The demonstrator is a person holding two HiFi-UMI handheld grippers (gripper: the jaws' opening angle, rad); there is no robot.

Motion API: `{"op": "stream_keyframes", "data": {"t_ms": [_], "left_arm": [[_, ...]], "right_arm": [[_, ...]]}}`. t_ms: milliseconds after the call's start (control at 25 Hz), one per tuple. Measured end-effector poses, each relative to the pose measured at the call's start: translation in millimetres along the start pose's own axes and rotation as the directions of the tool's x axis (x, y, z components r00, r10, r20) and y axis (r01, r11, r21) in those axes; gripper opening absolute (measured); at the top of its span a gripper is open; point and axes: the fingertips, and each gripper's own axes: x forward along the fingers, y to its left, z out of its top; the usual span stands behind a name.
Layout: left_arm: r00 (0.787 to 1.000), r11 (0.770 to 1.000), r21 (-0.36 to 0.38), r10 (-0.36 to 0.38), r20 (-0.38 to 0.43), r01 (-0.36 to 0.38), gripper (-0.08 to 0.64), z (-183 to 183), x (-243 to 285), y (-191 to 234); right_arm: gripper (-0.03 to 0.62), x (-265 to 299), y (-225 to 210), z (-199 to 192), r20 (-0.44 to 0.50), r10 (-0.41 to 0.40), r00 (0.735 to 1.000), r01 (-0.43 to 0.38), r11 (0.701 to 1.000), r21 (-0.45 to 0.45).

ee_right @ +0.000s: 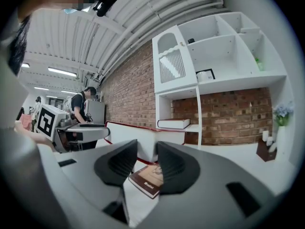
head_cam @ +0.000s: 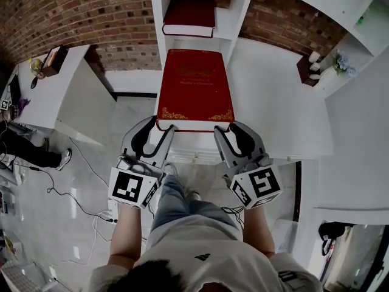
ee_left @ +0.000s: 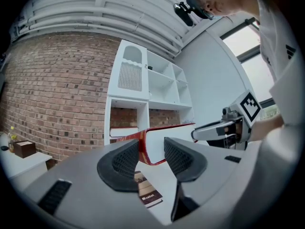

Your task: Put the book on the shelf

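A large red book with gold lettering hangs flat in the air in front of the white shelf unit. My left gripper is shut on its near left corner, where the red spine sits between the pads. My right gripper is shut on the near right corner, over the white page block. A second red book lies flat in the shelf compartment just beyond. Seen from each gripper, the other gripper holds the opposite corner.
A brown book lies on the white counter under the lifted one. A dark box and flowers stand at the right. A side table is at the left, with cables on the floor. A person stands far behind.
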Motion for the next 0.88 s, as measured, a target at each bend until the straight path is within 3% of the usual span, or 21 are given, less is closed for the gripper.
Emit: {"op": "stream_keyframes", "data": {"t_ms": [880], "left_arm": [[0.994,0.997,0.078,0.005,0.11,-0.014,0.17,63,-5,-2]], "right_arm": [[0.137,-10,2,63,0.118,0.007,0.993,0.0,0.998,-0.061]]}}
